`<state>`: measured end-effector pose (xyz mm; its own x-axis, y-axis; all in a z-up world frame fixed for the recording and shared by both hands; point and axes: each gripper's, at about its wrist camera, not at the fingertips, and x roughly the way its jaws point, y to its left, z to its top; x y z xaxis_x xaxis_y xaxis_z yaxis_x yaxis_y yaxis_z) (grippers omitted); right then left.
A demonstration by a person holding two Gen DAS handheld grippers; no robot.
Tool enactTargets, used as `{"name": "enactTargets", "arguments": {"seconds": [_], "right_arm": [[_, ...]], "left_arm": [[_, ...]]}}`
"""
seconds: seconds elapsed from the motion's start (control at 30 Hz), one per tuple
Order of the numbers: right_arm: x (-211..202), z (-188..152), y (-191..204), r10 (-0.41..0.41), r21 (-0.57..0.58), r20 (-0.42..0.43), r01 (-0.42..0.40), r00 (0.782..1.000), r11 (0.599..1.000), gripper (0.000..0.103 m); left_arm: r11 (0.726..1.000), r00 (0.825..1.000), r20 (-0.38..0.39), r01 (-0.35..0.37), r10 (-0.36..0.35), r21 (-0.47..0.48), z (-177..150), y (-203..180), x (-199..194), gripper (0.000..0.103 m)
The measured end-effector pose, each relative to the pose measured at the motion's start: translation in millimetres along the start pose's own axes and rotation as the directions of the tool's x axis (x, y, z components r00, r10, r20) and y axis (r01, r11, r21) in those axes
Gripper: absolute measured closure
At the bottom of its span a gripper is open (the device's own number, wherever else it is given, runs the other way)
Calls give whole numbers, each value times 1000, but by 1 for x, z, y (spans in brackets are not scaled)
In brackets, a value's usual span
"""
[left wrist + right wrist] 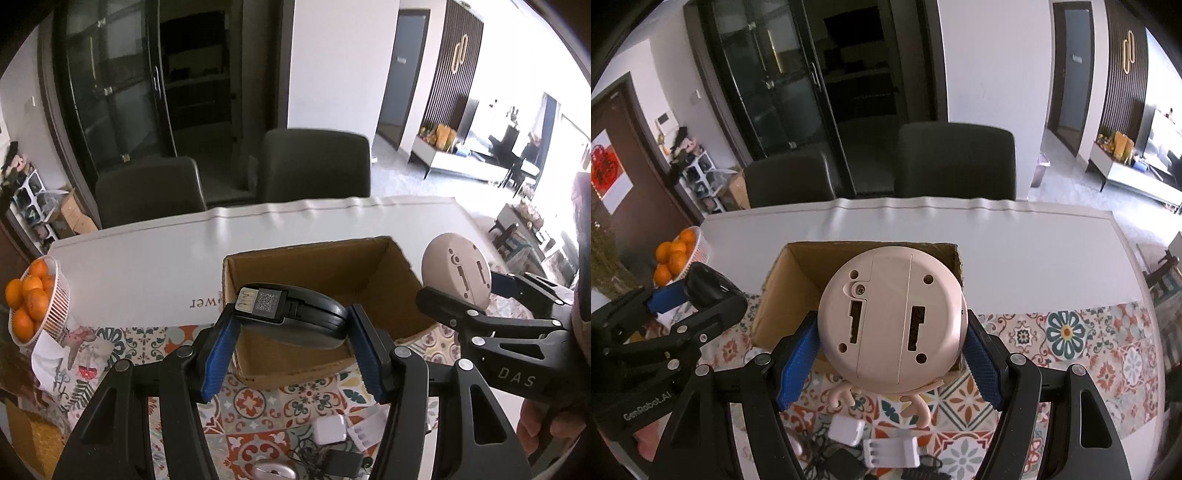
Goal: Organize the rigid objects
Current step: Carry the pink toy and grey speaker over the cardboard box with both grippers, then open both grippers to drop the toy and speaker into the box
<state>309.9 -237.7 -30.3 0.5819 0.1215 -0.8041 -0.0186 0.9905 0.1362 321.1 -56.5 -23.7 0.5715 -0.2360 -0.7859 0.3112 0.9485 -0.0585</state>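
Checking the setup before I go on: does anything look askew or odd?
Only small things. The cardboard box sits skewed across the patterned mat's edge, and the pink device in the right hand-held gripper is held with its underside facing the camera.

Two dark chairs faced me behind counter; black glass cabinet beyond, white walls, bright daylight from living room at right.

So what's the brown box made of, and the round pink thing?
The box looks like plain cardboard: matte brown, with rough cut edges. The round pink thing, held in the right gripper, seems to be hard moulded plastic: smooth, slightly shiny, with a screw and slots.
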Motion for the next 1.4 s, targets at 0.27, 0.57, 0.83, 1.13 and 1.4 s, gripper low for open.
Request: {"name": "enactTargets", "arguments": {"seconds": [0.27, 0.57, 0.83, 1.13, 1.4], "right_arm": [[38, 16, -10, -16, -2, -101, 16, 995, 1000, 29], [60, 21, -19, -5, 46, -159, 13, 987, 999, 30], [62, 24, -10, -5, 29, -154, 9, 988, 1000, 29], [64, 29, 3, -31, -5, -183, 31, 983, 1000, 25], [39, 24, 11, -72, -20, -125, 71, 989, 997, 19]], "left_arm": [[1000, 992, -124, -24, 26, 17, 18, 3, 40, 44], [998, 984, -167, -55, 55, 5, 25, 5, 65, 32], [985, 979, -115, -170, 166, -23, 22, 18, 47, 16], [969, 967, -94, -242, 236, -56, 21, 33, 35, 11], [970, 971, -76, -232, 226, -73, 10, 33, 20, 11]]}}
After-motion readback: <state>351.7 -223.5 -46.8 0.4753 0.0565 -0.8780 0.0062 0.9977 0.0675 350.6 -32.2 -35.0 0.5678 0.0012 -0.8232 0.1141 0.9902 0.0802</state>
